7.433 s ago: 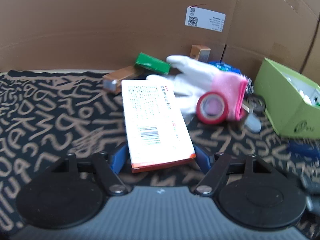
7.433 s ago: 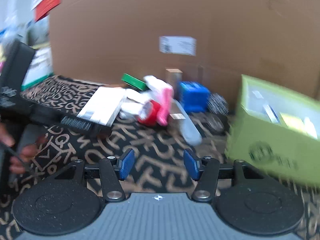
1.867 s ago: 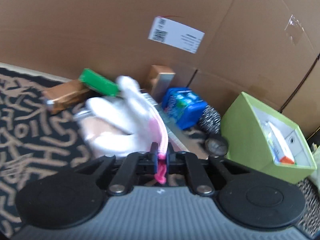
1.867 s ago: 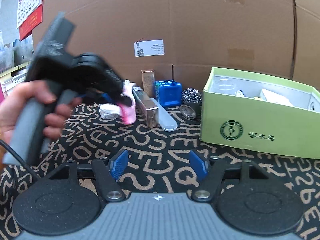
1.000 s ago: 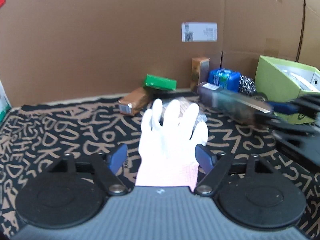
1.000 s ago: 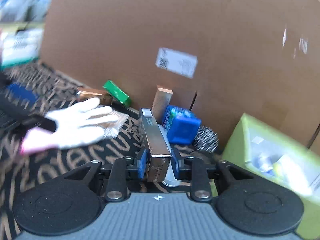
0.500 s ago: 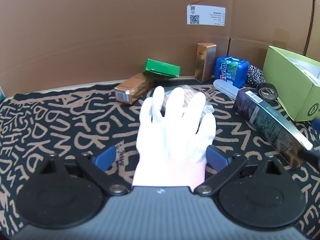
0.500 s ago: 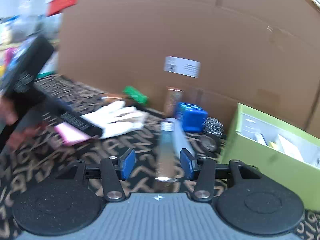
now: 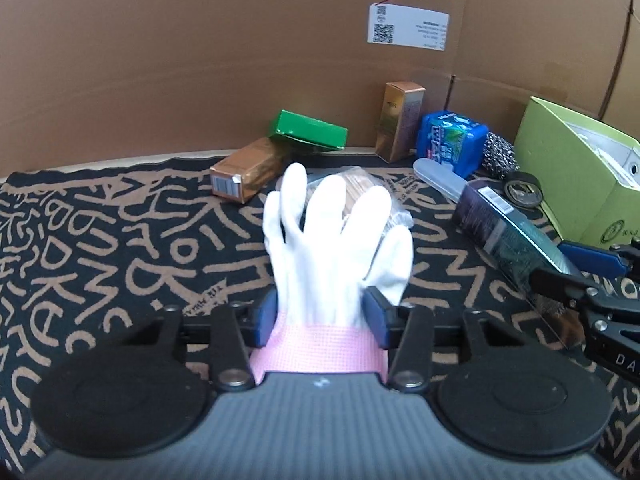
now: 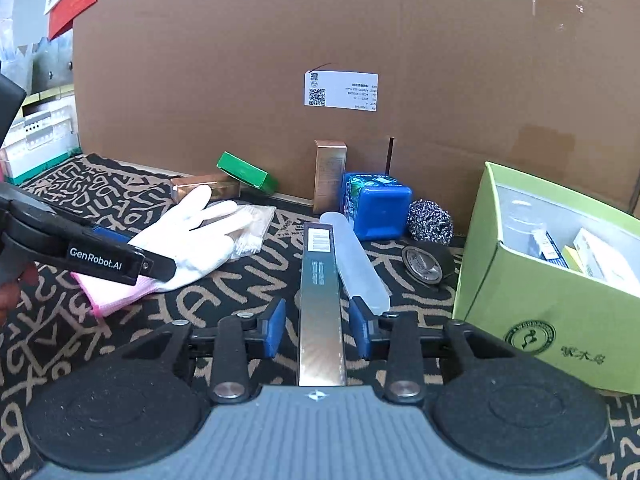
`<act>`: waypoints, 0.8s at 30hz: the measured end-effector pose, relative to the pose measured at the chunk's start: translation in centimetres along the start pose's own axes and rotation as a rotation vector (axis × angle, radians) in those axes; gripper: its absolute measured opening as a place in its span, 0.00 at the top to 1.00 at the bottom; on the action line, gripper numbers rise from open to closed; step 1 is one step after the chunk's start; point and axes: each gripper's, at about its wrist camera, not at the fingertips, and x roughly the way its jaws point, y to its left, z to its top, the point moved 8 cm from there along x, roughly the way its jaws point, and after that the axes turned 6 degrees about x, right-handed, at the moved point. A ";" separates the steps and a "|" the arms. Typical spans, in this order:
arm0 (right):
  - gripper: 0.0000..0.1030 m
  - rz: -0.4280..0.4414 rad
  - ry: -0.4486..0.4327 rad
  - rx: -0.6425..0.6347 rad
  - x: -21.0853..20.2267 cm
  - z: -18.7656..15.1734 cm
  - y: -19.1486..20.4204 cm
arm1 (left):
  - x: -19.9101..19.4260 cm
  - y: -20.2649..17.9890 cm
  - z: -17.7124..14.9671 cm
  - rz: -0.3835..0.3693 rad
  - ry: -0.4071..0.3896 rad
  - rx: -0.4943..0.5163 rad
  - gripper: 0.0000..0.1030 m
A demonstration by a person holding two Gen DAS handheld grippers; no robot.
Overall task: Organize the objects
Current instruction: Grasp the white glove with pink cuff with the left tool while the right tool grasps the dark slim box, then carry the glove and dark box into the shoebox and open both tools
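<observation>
A white glove with a pink cuff [image 9: 332, 240] lies flat on the patterned mat, fingers pointing away. My left gripper [image 9: 320, 320] straddles its wrist; its jaws are closing, and both blue pads squeeze the glove's sides. A long dark box with a silver face [image 10: 320, 280] lies on the mat, running between the fingers of my right gripper [image 10: 316, 332]. Those jaws are closing too, with a gap still showing at the left pad. The green open box [image 10: 552, 312] stands at the right with several packets inside.
Along the cardboard wall sit a small green box [image 9: 308, 130], a copper box [image 9: 244, 176], an upright gold box [image 9: 402, 120], a blue pack [image 9: 452, 140] and a steel scourer [image 9: 498, 156]. A tape roll [image 9: 522, 194] and a translucent case [image 10: 356, 260] lie beside the long box.
The left jaws spread wide around the glove, then narrowed onto its wrist. The right gripper set the long box down on the mat, let go, and its jaws have drawn in again.
</observation>
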 end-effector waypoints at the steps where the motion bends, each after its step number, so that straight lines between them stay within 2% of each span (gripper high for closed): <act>1: 0.63 0.002 0.007 0.001 0.2 0.1 0.1 | 0.2 0.1 0.0 0.011 -0.004 -0.006 0.29; 3: 0.64 0.005 0.021 0.006 0.7 0.2 0.0 | 0.8 0.3 -0.1 0.029 0.001 -0.005 0.26; 5: 0.74 0.001 0.032 0.018 1.0 0.0 -0.1 | 1.0 0.0 -0.1 0.035 -0.009 0.013 0.29; 6: 0.74 0.001 0.040 0.030 1.1 -0.3 -0.2 | 0.8 -0.3 -0.1 0.025 -0.013 0.024 0.41; 7: 0.75 0.007 0.035 0.043 1.0 -0.4 -0.4 | 0.6 -0.7 0.0 0.004 -0.016 0.037 0.59; 8: 0.75 0.010 0.032 0.053 0.9 -0.5 -0.4 | 0.3 -1.1 0.0 0.000 -0.015 0.054 0.66; 9: 0.75 0.013 0.033 0.064 0.8 -0.6 -0.5 | 0.0 -1.5 0.1 0.009 -0.011 0.075 0.79; 10: 0.75 0.021 0.035 0.075 0.6 -0.6 -0.6 | -0.1 -1.8 0.1 0.015 -0.008 0.089 0.88; 13: 0.75 0.059 0.036 0.111 -0.1 -0.9 -0.6 | -0.5 -2.5 0.1 -0.006 -0.003 0.071 0.90; 17: 0.75 0.074 0.018 0.140 -1.6 -1.2 -0.8 | -1.5 -3.9 0.1 -0.073 -0.007 0.037 0.91; 24: 0.75 0.057 -0.076 0.216 -5.5 -0.2 -3.2 | -5.0 -8.2 2.5 -0.153 -0.103 0.065 0.91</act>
